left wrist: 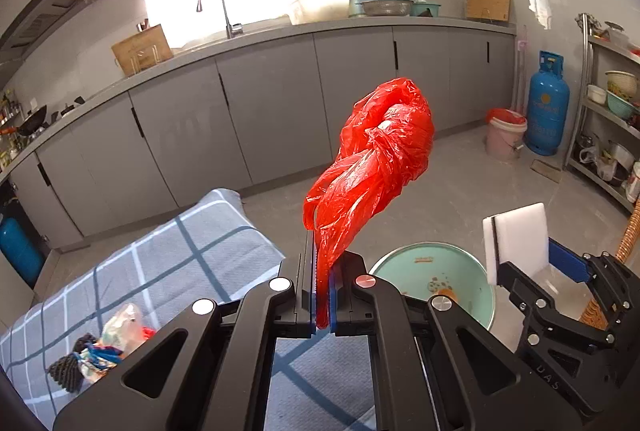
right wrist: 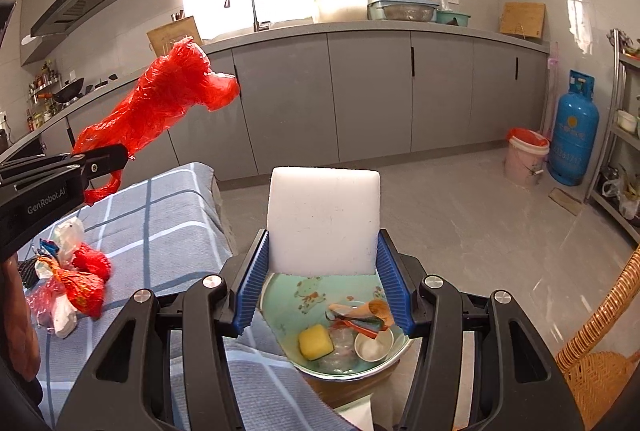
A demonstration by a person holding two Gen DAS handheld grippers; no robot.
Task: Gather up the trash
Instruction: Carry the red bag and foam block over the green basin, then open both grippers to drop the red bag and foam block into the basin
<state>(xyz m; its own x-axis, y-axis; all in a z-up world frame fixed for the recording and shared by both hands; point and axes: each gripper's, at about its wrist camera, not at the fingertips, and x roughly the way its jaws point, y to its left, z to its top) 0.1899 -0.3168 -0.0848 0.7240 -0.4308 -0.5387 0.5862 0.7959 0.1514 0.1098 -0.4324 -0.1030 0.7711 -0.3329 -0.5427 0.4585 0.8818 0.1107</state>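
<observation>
The left gripper (left wrist: 322, 295) has its jaws clenched on the thin end of a red plastic bag (left wrist: 376, 151), which sticks up and forward from them in the air, crumpled and not spread open. The right gripper (right wrist: 324, 283) has its jaws grasping a white foam block (right wrist: 323, 219) by its two sides, held just over a pale green basin (right wrist: 292, 295).

The basin already has scraps in it: a yellow sponge (right wrist: 315, 341), a small white cup (right wrist: 373, 346), torn wrappers (right wrist: 360, 315). To the left, on the worktop with the blue checked cloth (right wrist: 160, 231), a heap of loose trash (right wrist: 72, 283) lies uncollected: red crumpled plastic, white and coloured wrappers, something dark and netted.

So the job looks partly done. Some litter is gathered in the basin, two pieces are in hand, and the heap on the cloth is left. Whether the red bag is meant as trash or as the sack for it cannot be told. A pink bucket lined in red (right wrist: 525, 159) stands on the floor well apart, near the blue gas cylinder (right wrist: 573, 135).
</observation>
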